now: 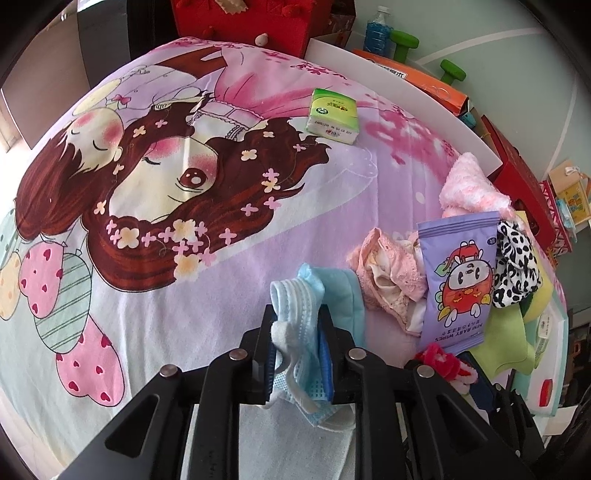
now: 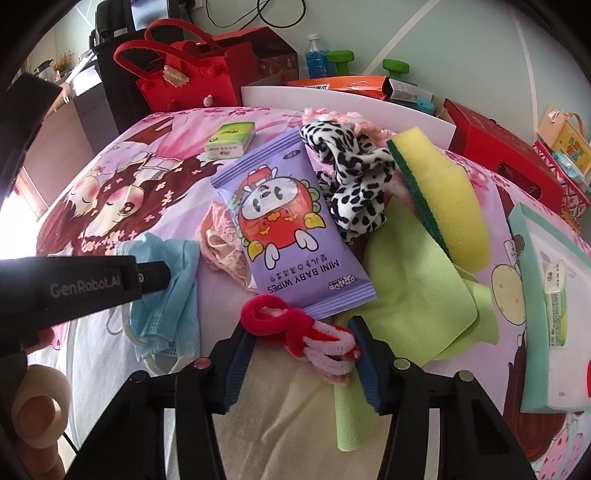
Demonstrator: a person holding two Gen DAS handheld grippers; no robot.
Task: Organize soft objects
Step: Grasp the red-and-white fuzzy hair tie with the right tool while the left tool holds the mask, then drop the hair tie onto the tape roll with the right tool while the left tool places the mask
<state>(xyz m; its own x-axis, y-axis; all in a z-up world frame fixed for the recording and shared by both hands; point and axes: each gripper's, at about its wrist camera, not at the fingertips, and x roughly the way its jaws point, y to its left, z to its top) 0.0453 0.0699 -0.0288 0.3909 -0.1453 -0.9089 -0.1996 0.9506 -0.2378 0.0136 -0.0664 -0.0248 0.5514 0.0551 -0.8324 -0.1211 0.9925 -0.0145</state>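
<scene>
Beside wipes pack (image 2: 291, 225), left tool (image 1: 297, 332) clenching mask (image 1: 295, 295), right tool (image 2: 299, 343) released around chenille bundle (image 2: 295, 328).

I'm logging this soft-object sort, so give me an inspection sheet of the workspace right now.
Surface: cartoon-print bedsheet, wrinkled.
Job's things: blue face masks; red-and-white chenille tie; baby wipes pack; spotted cloth; sponge; green cloth; pink lace fabric; tissue pack.
Clutter: red felt bag, boxes, green dumbbells, bottle.
Grippers: left gripper shut on the masks; right gripper open around the tie.
Cables: black cable on the wall.
Surroundings: pale green wall.
</scene>
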